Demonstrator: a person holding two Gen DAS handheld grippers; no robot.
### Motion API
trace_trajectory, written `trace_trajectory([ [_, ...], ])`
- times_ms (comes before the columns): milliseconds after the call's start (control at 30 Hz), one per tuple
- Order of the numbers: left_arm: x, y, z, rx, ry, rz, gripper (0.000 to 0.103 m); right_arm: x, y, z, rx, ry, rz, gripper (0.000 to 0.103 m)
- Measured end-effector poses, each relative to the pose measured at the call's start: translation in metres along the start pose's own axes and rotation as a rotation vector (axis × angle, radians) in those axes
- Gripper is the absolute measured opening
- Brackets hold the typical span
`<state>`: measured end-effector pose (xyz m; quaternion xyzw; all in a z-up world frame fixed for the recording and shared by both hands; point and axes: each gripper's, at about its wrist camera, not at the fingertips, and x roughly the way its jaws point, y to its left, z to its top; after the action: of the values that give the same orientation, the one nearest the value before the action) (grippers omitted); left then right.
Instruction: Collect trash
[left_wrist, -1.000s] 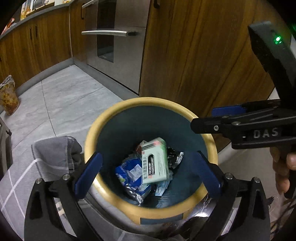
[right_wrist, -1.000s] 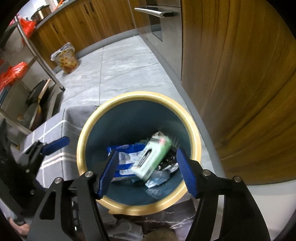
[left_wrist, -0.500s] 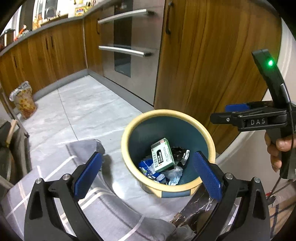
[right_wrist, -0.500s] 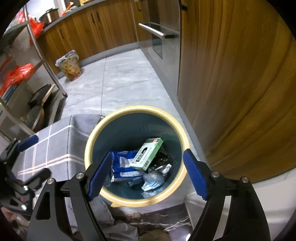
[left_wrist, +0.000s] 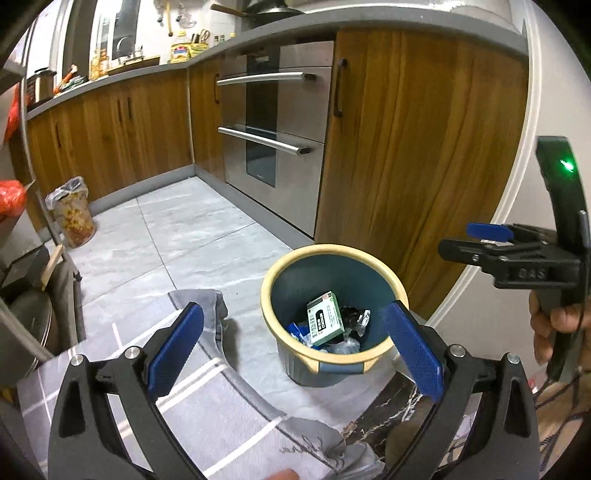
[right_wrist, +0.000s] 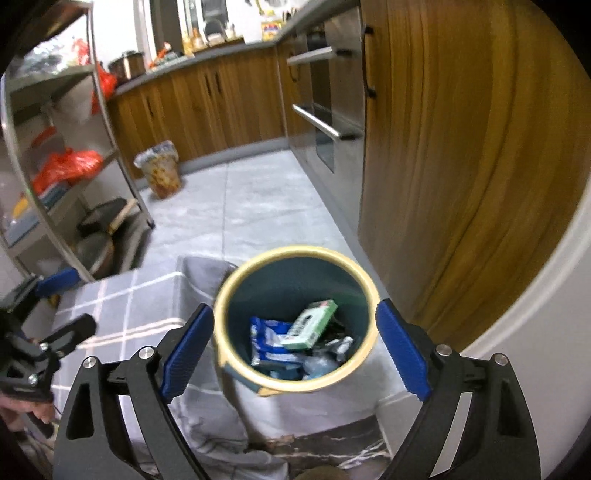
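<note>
A round bin (left_wrist: 380, 360) with a yellow rim and dark teal inside stands on the floor; it also shows in the right wrist view (right_wrist: 236, 288). Inside lie a green and white box (left_wrist: 324, 318), a blue wrapper (right_wrist: 267, 341) and crumpled foil and plastic. My left gripper (left_wrist: 295, 354) is open and empty, well above the bin. My right gripper (right_wrist: 295, 349) is open and empty, above the bin; it also shows from the side in the left wrist view (left_wrist: 484, 240). The left gripper's fingers (right_wrist: 59, 280) show at the left edge of the right wrist view.
A grey checked cloth (left_wrist: 207, 406) covers a surface left of the bin. Wooden cabinets (left_wrist: 406, 147) and a steel oven (left_wrist: 273, 122) stand behind. A metal rack (right_wrist: 55, 184) is at the left. A lined bin with printed bag (left_wrist: 72, 212) stands on the tiled floor.
Both grippers have risen and pulled back from the bin, which now looks much smaller. The green box has settled among the trash in the bin.
</note>
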<state>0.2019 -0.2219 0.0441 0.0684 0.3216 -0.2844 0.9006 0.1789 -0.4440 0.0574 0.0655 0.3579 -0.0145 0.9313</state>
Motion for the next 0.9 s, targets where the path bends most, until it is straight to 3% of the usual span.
trace_trajectory([
  [233, -0.03, 0.002, -0.018, -0.024, -0.026, 0.066, 0.097, -0.033, 0.025, -0.033, 0.01, -0.093, 0.039, 0.093],
  [600, -0.07, 0.002, -0.046, -0.067, -0.072, 0.12, 0.097, -0.067, 0.033, -0.085, 0.042, -0.154, 0.023, 0.094],
  [900, -0.082, -0.007, -0.054, -0.057, -0.1, 0.12, 0.097, -0.072, 0.04, -0.089, 0.013, -0.181, 0.019, 0.094],
])
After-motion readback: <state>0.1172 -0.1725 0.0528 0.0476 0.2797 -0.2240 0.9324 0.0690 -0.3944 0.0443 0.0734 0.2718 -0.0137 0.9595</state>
